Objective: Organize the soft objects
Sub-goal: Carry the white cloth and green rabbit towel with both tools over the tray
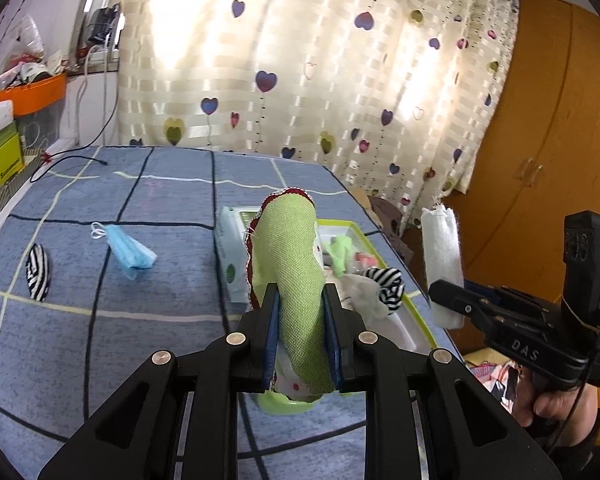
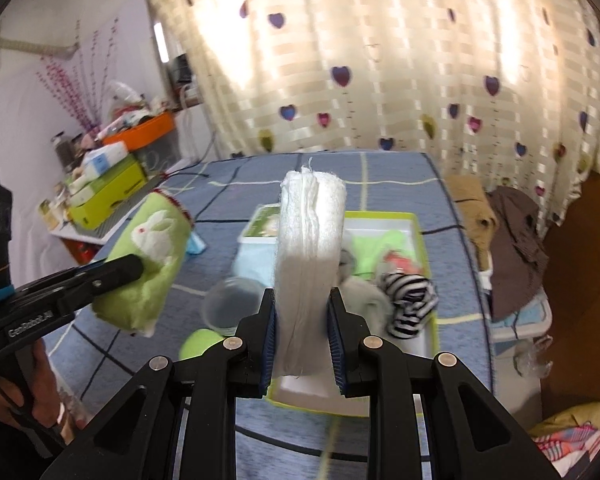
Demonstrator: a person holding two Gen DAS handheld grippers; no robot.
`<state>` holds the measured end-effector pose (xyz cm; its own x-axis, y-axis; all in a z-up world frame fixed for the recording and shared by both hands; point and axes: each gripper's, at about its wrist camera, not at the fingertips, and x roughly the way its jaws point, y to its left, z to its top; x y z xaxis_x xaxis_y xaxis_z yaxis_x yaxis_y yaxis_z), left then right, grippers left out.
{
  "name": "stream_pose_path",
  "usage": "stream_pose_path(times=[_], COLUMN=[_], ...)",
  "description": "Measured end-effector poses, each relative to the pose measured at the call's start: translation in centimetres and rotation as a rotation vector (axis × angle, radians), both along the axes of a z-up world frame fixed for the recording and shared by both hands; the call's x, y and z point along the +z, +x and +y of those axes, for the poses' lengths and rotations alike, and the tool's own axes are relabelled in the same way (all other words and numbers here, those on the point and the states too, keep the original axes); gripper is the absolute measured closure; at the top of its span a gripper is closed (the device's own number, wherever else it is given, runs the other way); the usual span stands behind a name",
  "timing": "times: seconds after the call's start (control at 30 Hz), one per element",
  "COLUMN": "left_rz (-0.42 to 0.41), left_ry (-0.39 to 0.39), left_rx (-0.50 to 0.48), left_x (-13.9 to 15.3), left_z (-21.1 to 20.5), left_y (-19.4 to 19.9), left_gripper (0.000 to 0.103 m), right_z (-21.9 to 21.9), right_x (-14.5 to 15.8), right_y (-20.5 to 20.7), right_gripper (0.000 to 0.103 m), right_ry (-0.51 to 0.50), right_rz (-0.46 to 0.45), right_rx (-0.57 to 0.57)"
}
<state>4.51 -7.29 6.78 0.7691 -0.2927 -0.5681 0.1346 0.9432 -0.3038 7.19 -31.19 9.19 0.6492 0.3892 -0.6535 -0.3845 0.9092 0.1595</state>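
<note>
My left gripper (image 1: 300,300) is shut on a green cloth pouch (image 1: 292,256) with a red trim and holds it upright above the blue checked bed; the pouch's white rabbit side shows in the right wrist view (image 2: 148,264). My right gripper (image 2: 302,300) is shut on a folded white cotton pad stack (image 2: 310,248), held over the green-rimmed white tray (image 2: 414,220). The stack also shows in the left wrist view (image 1: 442,264). The tray holds a striped sock (image 2: 410,304), a grey cloth and a light green cloth (image 2: 374,250).
On the bed lie a blue face mask (image 1: 130,254), a striped sock (image 1: 38,272), a wipes pack (image 1: 230,256), a clear cup (image 2: 232,300) and a green lid (image 2: 198,342). Boxes and an orange bin (image 1: 32,94) stand left. Clothes (image 2: 512,240) pile right of the bed.
</note>
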Motion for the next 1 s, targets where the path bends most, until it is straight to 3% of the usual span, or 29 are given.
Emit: stream_pose_path(times=[0.4, 1.0], left_rz=[0.027, 0.154], left_ry=[-0.002, 0.013], left_rx=[-0.075, -0.186], left_x=[-0.5, -3.9], left_z=[-3.1, -9.4], left_y=[1.1, 4.9], left_gripper=[0.081, 0.081], right_z=[-2.9, -4.8], right_x=[-2.3, -7.5], right_y=[0.7, 3.1], right_gripper=[0.081, 0.081], right_ry=[-0.022, -0.054], right_rz=[0.048, 0.165], right_rx=[-0.061, -0.08])
